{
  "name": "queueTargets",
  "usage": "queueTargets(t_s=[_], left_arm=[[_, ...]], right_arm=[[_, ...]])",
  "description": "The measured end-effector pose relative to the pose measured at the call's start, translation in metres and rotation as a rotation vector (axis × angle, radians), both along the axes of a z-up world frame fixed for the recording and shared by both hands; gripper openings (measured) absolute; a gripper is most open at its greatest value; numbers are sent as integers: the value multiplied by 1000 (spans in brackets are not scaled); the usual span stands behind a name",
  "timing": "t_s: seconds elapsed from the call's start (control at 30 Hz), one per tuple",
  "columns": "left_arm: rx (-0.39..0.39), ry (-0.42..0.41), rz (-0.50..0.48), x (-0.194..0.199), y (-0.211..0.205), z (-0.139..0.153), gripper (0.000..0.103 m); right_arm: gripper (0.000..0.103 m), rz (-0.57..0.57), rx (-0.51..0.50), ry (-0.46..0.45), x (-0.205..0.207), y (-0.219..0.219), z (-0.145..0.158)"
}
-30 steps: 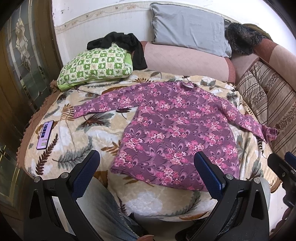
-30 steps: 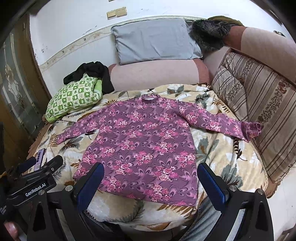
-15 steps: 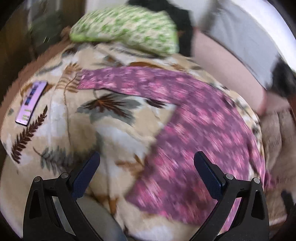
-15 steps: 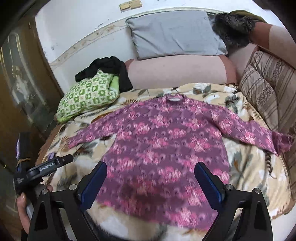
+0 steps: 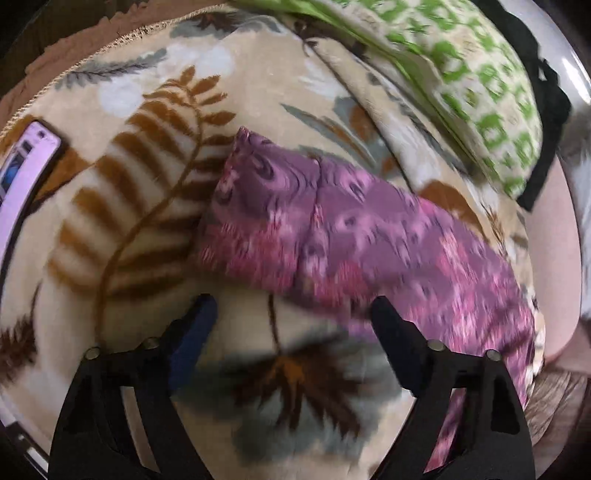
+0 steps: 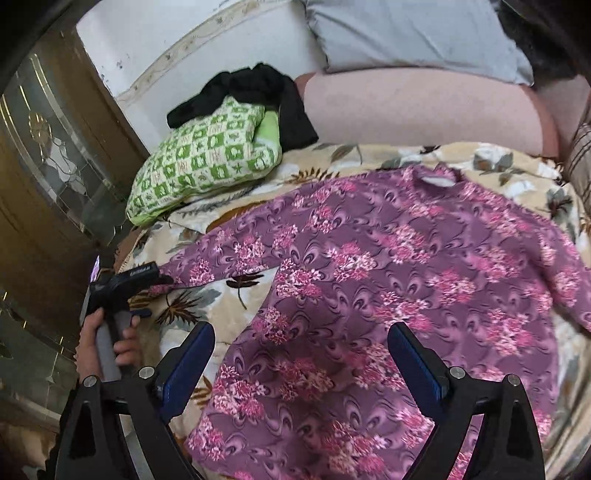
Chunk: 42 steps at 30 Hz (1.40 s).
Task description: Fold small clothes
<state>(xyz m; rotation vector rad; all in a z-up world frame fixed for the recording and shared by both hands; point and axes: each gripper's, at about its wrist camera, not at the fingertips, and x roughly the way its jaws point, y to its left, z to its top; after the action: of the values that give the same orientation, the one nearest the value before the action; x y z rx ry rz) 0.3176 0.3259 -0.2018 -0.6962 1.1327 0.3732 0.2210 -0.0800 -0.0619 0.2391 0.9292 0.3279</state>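
Note:
A purple long-sleeved top with pink flowers [image 6: 388,280] lies spread flat on a leaf-patterned blanket [image 6: 184,317]. Its left sleeve [image 5: 332,236] fills the left wrist view, cuff end at the left. My left gripper [image 5: 291,310] is open and empty, low over the blanket just short of the cuff; it also shows in the right wrist view [image 6: 125,284], held by a hand at the sleeve's end. My right gripper [image 6: 301,343] is open and empty above the top's lower left body.
A phone [image 5: 22,177] lies on the blanket left of the sleeve. A green checked pillow [image 6: 207,162] with black clothing [image 6: 255,92] sits at the back left. A pink bolster [image 6: 424,110] and grey pillow [image 6: 406,33] line the back. A wooden glass door [image 6: 48,166] stands left.
My left gripper has swung left and dropped close to the sleeve cuff. My right gripper has moved in nearer over the top's body. Both stay open.

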Motion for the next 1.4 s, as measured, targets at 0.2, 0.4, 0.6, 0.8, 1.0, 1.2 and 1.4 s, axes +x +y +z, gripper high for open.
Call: queueTargets(t_s=[0.2,0.4,0.6,0.8,1.0,1.2,1.4], left_arm=[[20,7,77,22,18,4,17],[176,-175,1,8,-22,90,11],[335,-452,-297,-16,-135,199,9],[502,-665,-814,-97,-303,223,9],[369,-527,-1214,-151,-401,117,9],[297,-283,-1307,-201,-419,49,10],[157,-308,-1145,-211,-355,72,46]], right_arm=[[94,-11,0,27,-3,-6,-6],[94,-36,-5,22,-14,-21,-2],[94,-76,22,14,-34,-46,2],[94,-223,58,-38,-57,-108,11],[94,-445,110,21,-69,-200,-22],[94,-378,230,108,-52,-229,-60],[94,-200,144,168,-20,-183,-92]])
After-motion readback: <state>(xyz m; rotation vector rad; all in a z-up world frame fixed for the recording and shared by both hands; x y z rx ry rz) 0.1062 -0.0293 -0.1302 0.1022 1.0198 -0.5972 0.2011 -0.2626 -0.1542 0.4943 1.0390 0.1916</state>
